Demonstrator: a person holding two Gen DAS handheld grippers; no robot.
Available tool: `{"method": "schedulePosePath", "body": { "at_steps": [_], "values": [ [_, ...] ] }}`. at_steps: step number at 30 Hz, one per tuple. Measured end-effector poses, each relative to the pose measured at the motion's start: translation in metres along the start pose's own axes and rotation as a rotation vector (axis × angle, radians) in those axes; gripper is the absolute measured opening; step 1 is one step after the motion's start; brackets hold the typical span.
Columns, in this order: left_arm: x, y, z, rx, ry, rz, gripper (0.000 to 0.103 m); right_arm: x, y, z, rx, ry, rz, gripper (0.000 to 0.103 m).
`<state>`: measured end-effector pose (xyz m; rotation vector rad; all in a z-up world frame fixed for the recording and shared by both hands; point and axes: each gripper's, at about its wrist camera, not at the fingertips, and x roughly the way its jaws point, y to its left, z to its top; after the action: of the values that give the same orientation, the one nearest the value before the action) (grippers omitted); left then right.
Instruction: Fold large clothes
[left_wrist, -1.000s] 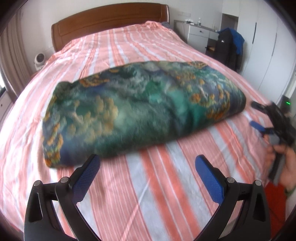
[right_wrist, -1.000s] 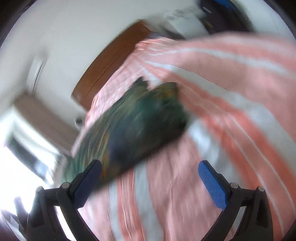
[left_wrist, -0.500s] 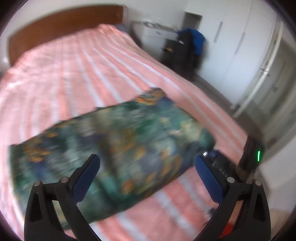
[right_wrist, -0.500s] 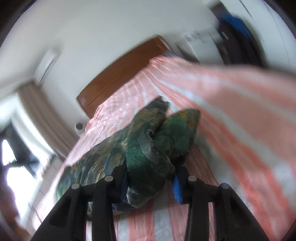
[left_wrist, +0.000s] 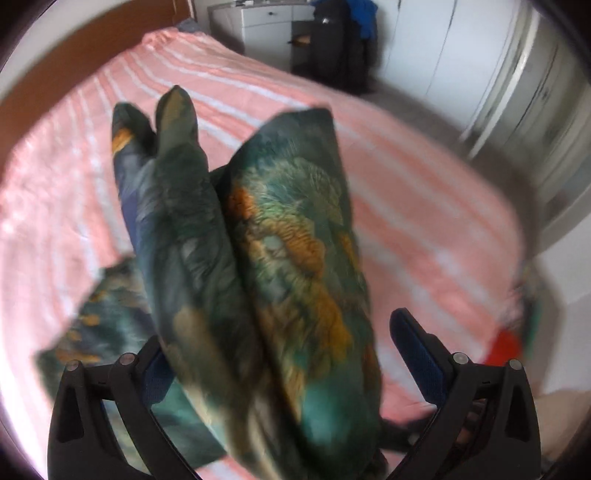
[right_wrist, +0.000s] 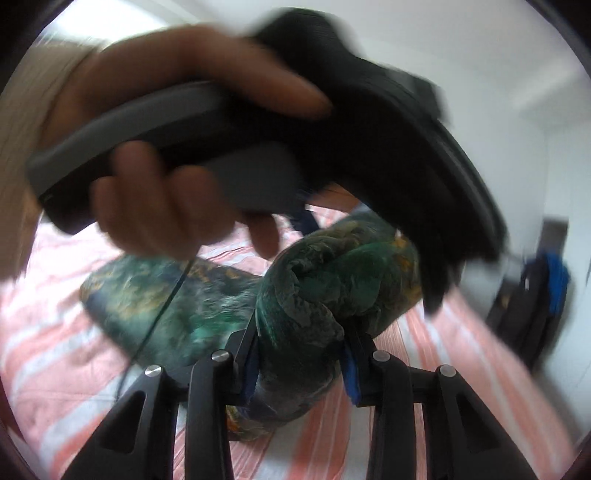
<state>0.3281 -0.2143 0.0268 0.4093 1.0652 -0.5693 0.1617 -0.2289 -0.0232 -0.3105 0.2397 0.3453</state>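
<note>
Bedsheet (left_wrist: 424, 206) pink-striped; wardrobe (left_wrist: 480, 55) white; right tongs (right_wrist: 299, 365) gripping garment (right_wrist: 325, 295).

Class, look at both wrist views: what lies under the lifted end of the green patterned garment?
Under the garment, held by the right tongs, lies the striped bedsheet; its other end rests there. The sheet beneath that end is covered.

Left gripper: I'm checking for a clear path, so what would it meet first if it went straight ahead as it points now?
The left gripper would meet the green patterned garment at once: lifted folds already lie between its open fingers. Beyond that is the striped bed, though depth is unclear.
</note>
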Motion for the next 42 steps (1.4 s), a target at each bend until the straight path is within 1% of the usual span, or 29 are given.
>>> {"method": "schedulePosePath", "body": {
  "at_steps": [1, 2, 3, 4, 5, 6, 7, 8, 9, 10, 12, 13, 16, 18, 20, 21, 23, 24, 27, 29, 33, 36, 42],
  "values": [
    [0.004, -0.004, -0.006, 0.033, 0.003, 0.063, 0.093, -0.001, 0.007, 0.001, -0.024, -0.004, 0.003, 0.036],
    [0.006, -0.003, -0.011, 0.04, 0.008, 0.103, 0.055, -0.007, 0.015, -0.001, -0.037, -0.006, 0.008, 0.036],
    [0.007, 0.0, -0.014, 0.034, 0.006, 0.113, 0.036, -0.008, 0.018, -0.001, -0.043, -0.006, 0.01, 0.036],
    [0.004, 0.009, -0.016, 0.0, -0.005, 0.073, 0.031, -0.008, 0.02, -0.001, -0.043, 0.0, 0.015, 0.036],
    [0.0, 0.019, -0.018, -0.027, -0.017, 0.049, 0.026, -0.006, 0.021, -0.001, -0.031, 0.012, 0.02, 0.036],
    [-0.005, 0.027, -0.019, -0.049, -0.032, 0.035, 0.025, -0.005, 0.019, -0.001, -0.016, 0.018, 0.02, 0.043],
    [-0.013, 0.04, -0.023, -0.068, -0.055, 0.035, 0.024, -0.006, 0.016, 0.001, 0.011, 0.022, 0.029, 0.053],
    [-0.02, 0.053, -0.028, -0.091, -0.071, 0.031, 0.024, -0.008, 0.014, 0.003, 0.048, 0.022, 0.065, 0.062],
    [-0.027, 0.07, -0.033, -0.13, -0.084, 0.012, 0.024, -0.014, 0.013, 0.004, 0.084, 0.026, 0.102, 0.078],
    [-0.035, 0.094, -0.042, -0.186, -0.102, -0.015, 0.024, -0.024, 0.01, 0.003, 0.135, 0.026, 0.144, 0.085],
    [-0.045, 0.133, -0.059, -0.277, -0.131, -0.044, 0.024, -0.04, 0.006, -0.002, 0.183, 0.02, 0.172, 0.086],
    [-0.05, 0.155, -0.074, -0.328, -0.146, -0.056, 0.024, -0.044, 0.007, -0.005, 0.185, 0.022, 0.177, 0.086],
    [-0.054, 0.209, -0.119, -0.474, -0.176, -0.075, 0.024, -0.052, 0.016, -0.024, 0.186, 0.067, 0.202, 0.086],
    [-0.05, 0.241, -0.154, -0.583, -0.183, -0.081, 0.024, -0.048, 0.026, -0.04, 0.184, 0.129, 0.219, 0.086],
    [-0.047, 0.264, -0.187, -0.667, -0.185, -0.072, 0.024, -0.042, 0.035, -0.052, 0.197, 0.18, 0.239, 0.086],
    [-0.045, 0.271, -0.198, -0.692, -0.186, -0.067, 0.024, -0.039, 0.04, -0.058, 0.212, 0.207, 0.252, 0.086],
    [-0.035, 0.288, -0.227, -0.764, -0.178, -0.058, 0.024, -0.048, 0.036, -0.065, 0.221, 0.224, 0.262, 0.086],
    [-0.028, 0.296, -0.241, -0.8, -0.17, -0.058, 0.025, -0.047, 0.04, -0.067, 0.219, 0.237, 0.267, 0.086],
    [-0.006, 0.309, -0.275, -0.883, -0.163, -0.088, 0.026, -0.042, 0.043, -0.076, 0.21, 0.251, 0.271, 0.086],
    [0.01, 0.308, -0.287, -0.904, -0.161, -0.102, 0.027, -0.042, 0.044, -0.077, 0.207, 0.262, 0.273, 0.086],
    [0.026, 0.303, -0.287, -0.88, -0.161, -0.079, 0.028, -0.042, 0.045, -0.08, 0.203, 0.274, 0.278, 0.086],
    [0.026, 0.306, -0.293, -0.882, -0.163, -0.08, 0.029, -0.043, 0.047, -0.083, 0.197, 0.276, 0.279, 0.086],
    [0.026, 0.306, -0.29, -0.88, -0.148, -0.072, 0.03, -0.044, 0.048, -0.088, 0.193, 0.277, 0.292, 0.086]
  ]
}}
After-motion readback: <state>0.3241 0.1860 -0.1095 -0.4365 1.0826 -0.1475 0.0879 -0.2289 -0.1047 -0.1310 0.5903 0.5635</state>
